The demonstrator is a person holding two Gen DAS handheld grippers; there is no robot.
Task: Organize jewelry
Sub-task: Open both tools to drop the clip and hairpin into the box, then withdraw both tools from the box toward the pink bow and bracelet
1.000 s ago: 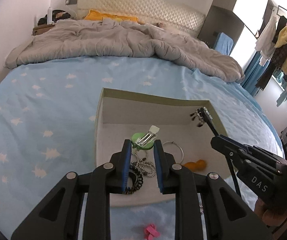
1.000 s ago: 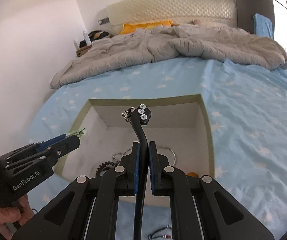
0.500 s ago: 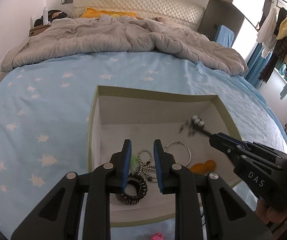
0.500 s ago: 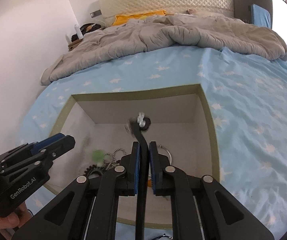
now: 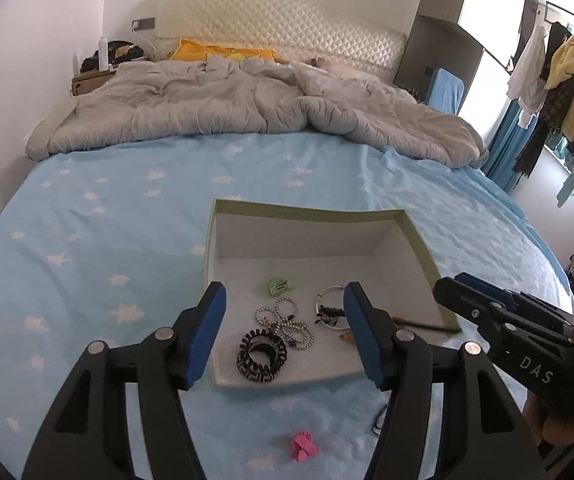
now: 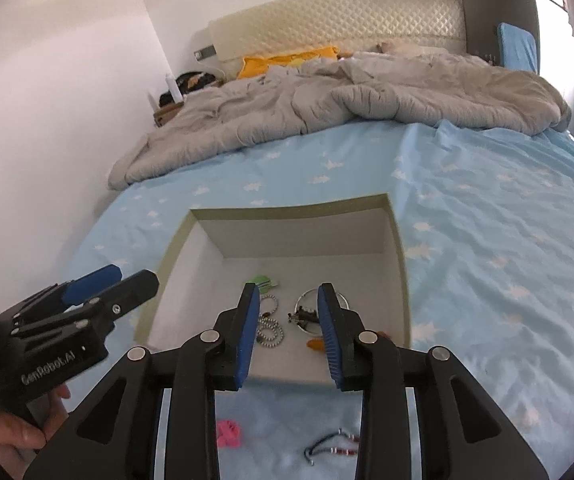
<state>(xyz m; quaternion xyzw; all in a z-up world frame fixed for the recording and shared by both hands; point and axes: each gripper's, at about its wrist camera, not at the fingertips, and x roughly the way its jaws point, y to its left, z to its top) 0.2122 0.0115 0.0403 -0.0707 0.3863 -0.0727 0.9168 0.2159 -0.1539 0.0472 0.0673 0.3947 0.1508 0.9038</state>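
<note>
Jewelry remaining on the blue star-print bed sheet [image 6: 487,240], a small pink plastic clip [image 6: 229,433] and a thin beaded cord bracelet [image 6: 333,449], is lying just before the shallow white cardboard box [image 6: 401,264]. Both pieces are looking light and easily crushed, so gripping the clip across its body and the limp cord at mid-span is appearing advisable. The left claw [image 5: 285,334] and right claw [image 6: 285,330] are both opening, holding nothing.

Lighting: bright daylight, entering from the window [image 5: 483,12] at upper right, which is blown out to white. White wall [image 6: 67,92] evenly lit, faintly washed out. Shadows: soft, inside the box [image 5: 311,216] along its near walls. Distortion: strong fisheye; bed sheet [image 5: 99,216] bulges, dark vignette at corners. Focus: centre sharp; slight blur at the left periphery of the right wrist view.
</note>
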